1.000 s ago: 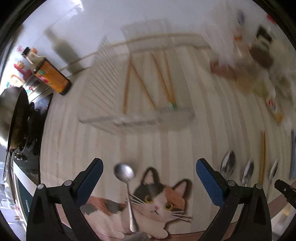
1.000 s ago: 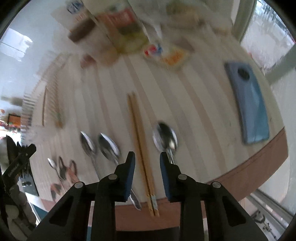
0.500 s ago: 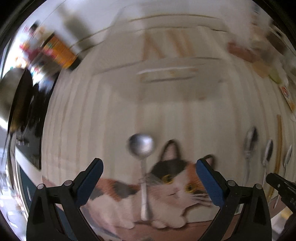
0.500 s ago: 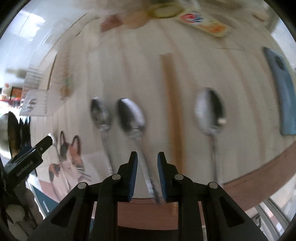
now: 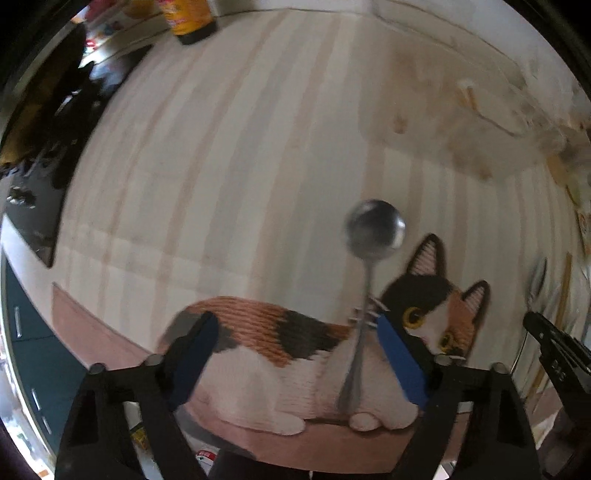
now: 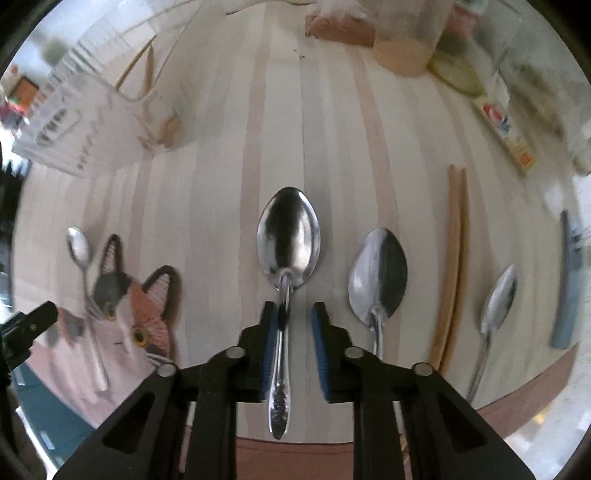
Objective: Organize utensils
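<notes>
Left wrist view: the left gripper (image 5: 295,343) is pointing down at a striped table (image 5: 229,155), low in the frame. Its jaws have just been closing but are standing wide apart, gripping nothing. A small spoon (image 5: 364,302) is lying on a cat mat (image 5: 280,354), bowl toward the top of the frame, its handle running down just inside the right blue pad (image 5: 402,362); whether that pad is touching it is unclear. A bottle (image 5: 190,20) is standing at the upper left edge. The tip of the right gripper (image 5: 554,354) is showing at the lower right. The upper right is too blurred to read.

Right wrist view: the right gripper (image 6: 293,345) is sitting at lower centre, jaws narrow and just been closing. A large spoon (image 6: 286,266) is lying on the table (image 6: 229,184) with its neck and handle between the pads; the left pad (image 6: 269,347) is against the handle, while a gap is showing beside the right one, so no firm grip can be seen. To the right a second spoon (image 6: 376,275), chopsticks (image 6: 452,266) and a third spoon (image 6: 498,299) are lying side by side. A clear rack (image 6: 85,122) is filling the upper left. The small spoon (image 6: 83,280) and cat mat (image 6: 144,310) are at the left.
</notes>
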Available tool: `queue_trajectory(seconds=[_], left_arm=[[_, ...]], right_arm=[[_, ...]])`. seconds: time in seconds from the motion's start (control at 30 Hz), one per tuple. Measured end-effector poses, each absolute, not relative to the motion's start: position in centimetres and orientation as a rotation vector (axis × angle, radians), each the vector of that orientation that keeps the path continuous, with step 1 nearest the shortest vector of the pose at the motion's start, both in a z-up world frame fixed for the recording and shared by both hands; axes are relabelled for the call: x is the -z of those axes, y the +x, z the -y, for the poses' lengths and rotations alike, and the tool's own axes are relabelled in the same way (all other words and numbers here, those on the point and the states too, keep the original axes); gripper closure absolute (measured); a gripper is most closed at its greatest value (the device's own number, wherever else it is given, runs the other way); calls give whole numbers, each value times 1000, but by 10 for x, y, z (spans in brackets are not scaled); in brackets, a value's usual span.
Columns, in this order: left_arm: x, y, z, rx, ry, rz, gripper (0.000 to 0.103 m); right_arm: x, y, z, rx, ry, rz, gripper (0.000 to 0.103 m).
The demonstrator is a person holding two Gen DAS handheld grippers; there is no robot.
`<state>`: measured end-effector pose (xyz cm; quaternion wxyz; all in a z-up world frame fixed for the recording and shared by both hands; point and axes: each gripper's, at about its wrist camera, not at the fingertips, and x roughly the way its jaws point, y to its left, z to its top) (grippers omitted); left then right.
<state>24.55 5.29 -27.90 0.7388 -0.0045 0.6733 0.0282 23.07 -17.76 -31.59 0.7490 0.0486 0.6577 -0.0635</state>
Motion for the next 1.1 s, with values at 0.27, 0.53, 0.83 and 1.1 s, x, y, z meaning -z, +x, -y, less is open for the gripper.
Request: queue_trajectory(seconds=[0.27, 0.53, 0.83, 1.1], left_arm=[[298, 260, -34, 3, -19, -1506, 48], [310, 292, -36, 33, 18, -1476, 57], [308, 308, -18, 59, 79, -1438, 103], [289, 275, 3, 51, 119, -1384, 103]], right_arm=[[321, 222, 158, 92, 133, -1465, 96], [319, 217, 180, 96, 211, -1476, 96], [314, 221, 187, 109, 218, -1469, 96], [307, 211, 193, 101, 251, -1449, 99]])
